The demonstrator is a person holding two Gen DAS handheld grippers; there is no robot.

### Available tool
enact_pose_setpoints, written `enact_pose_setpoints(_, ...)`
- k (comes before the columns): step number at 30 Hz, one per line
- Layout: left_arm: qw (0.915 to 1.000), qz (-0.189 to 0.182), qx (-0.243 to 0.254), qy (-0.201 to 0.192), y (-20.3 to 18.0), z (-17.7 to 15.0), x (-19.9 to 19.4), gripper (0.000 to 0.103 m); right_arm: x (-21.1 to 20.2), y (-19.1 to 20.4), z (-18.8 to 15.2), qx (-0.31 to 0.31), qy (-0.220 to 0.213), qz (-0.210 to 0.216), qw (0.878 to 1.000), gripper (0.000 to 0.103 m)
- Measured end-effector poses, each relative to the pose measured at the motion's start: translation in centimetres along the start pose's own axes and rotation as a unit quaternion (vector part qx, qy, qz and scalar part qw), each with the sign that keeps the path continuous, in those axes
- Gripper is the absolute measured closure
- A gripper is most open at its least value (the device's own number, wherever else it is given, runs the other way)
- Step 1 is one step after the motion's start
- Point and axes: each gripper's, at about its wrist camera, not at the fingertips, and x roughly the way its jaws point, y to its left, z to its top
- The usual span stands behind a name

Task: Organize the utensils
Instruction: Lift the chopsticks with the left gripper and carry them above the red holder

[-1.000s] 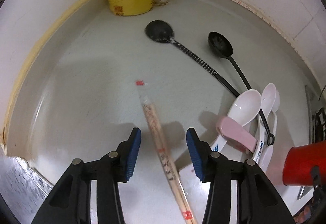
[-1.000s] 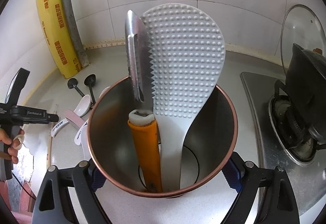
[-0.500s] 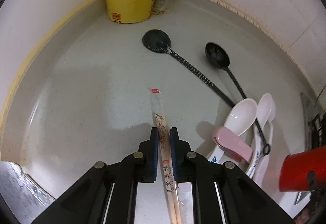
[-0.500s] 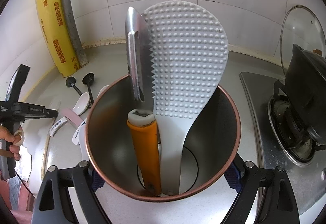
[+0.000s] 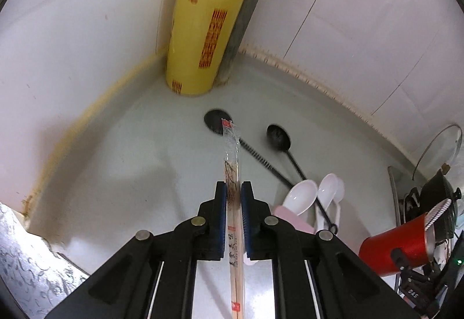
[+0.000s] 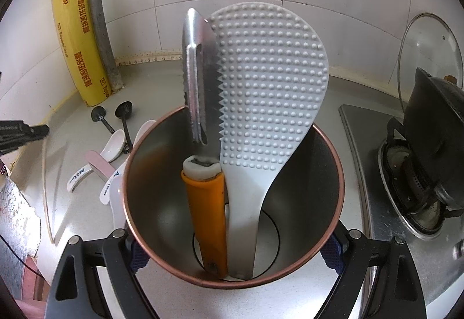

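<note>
My left gripper (image 5: 233, 188) is shut on a pair of wrapped wooden chopsticks (image 5: 231, 168), lifted off the grey counter (image 5: 130, 159). Its jaws have just been closing with the chopsticks between them. Beyond lie two black spoons (image 5: 278, 137) and white ceramic spoons (image 5: 301, 194). My right gripper (image 6: 235, 255) is shut on a steel utensil cup (image 6: 162, 203) with a red outside (image 5: 397, 249). The cup holds a white dimpled rice paddle (image 6: 269, 86) and an orange-handled peeler (image 6: 203, 81).
A yellow cling-wrap roll (image 5: 203, 28) and a grey pipe (image 6: 98, 14) stand in the tiled corner. To the right are a gas stove (image 6: 377, 174), a black pot (image 6: 435, 115) and a glass lid (image 6: 429, 57). Foil (image 5: 23, 255) covers the counter's left edge.
The left gripper closed on the chopsticks, then rose with them and tipped up toward the wall. The right gripper and the cup stayed put.
</note>
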Motion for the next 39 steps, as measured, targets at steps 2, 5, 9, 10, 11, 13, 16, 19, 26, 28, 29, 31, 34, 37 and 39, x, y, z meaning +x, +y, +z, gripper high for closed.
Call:
enact_pose_setpoints(2,0.9999,-0.004,0.007,-0.012,-0.2,0.5,-0.3,0.093,0.0,0.0,0.0,0.000,0.000,0.000,1.000,0.010)
enact_pose_setpoints(5,0.9994,-0.007,0.018,-0.028,-0.6,0.7,-1.6,0.094,0.0,0.0,0.0,-0.001,0.000,-0.001,1.000,0.010)
enact_pose_setpoints(9,0.9982,-0.014,0.030,-0.049,-1.4,1.1,-3.3,0.098,0.0,0.0,0.0,-0.001,-0.001,-0.001,1.000,0.010)
enact_pose_setpoints(10,0.9978,-0.015,0.036,-0.053,-1.7,1.2,-3.6,0.098,0.0,0.0,0.0,-0.001,-0.001,-0.001,1.000,0.010)
enact_pose_setpoints(11,0.9975,-0.017,0.040,-0.056,-1.8,1.2,-3.8,0.098,0.0,0.1,0.1,-0.002,-0.001,-0.001,1.000,0.010)
enact_pose_setpoints(13,0.9971,-0.018,0.046,-0.057,-2.1,1.1,-4.1,0.098,-0.1,0.0,0.0,-0.002,-0.001,-0.002,1.000,0.010)
enact_pose_setpoints(16,0.9976,-0.018,0.042,-0.052,-2.0,1.1,-4.0,0.098,-0.2,0.1,0.0,-0.001,-0.003,-0.002,1.000,0.010)
enact_pose_setpoints(19,0.9970,-0.031,0.039,-0.059,-2.1,1.1,-4.4,0.098,-0.5,-0.1,-0.1,-0.001,-0.004,-0.002,1.000,0.010)
enact_pose_setpoints(26,0.9931,-0.056,0.049,-0.090,-3.2,1.7,-6.6,0.098,-0.6,-0.1,0.0,-0.001,-0.005,-0.001,1.000,0.010)
enact_pose_setpoints(28,0.9911,-0.065,0.057,-0.101,-3.9,1.9,-7.6,0.098,-0.6,-0.2,0.0,0.000,-0.005,-0.001,1.000,0.010)
enact_pose_setpoints(29,0.9901,-0.069,0.062,-0.106,-4.2,2.0,-8.0,0.098,-0.6,-0.2,0.0,0.000,-0.005,-0.001,1.000,0.010)
enact_pose_setpoints(31,0.9875,-0.081,0.070,-0.116,-5.1,2.2,-8.8,0.098,-0.6,-0.2,0.0,0.000,-0.005,-0.001,1.000,0.010)
enact_pose_setpoints(34,0.9829,-0.100,0.086,-0.128,-6.5,2.6,-9.8,0.098,-0.7,-0.2,-0.1,0.001,-0.005,0.000,1.000,0.010)
enact_pose_setpoints(37,0.9769,-0.122,0.109,-0.138,-8.4,3.0,-10.7,0.098,-0.8,-0.3,0.0,0.001,-0.007,0.001,1.000,0.010)
enact_pose_setpoints(39,0.9725,-0.135,0.123,-0.144,-9.7,3.2,-11.1,0.098,-0.9,-0.4,0.0,0.001,-0.007,0.001,1.000,0.010)
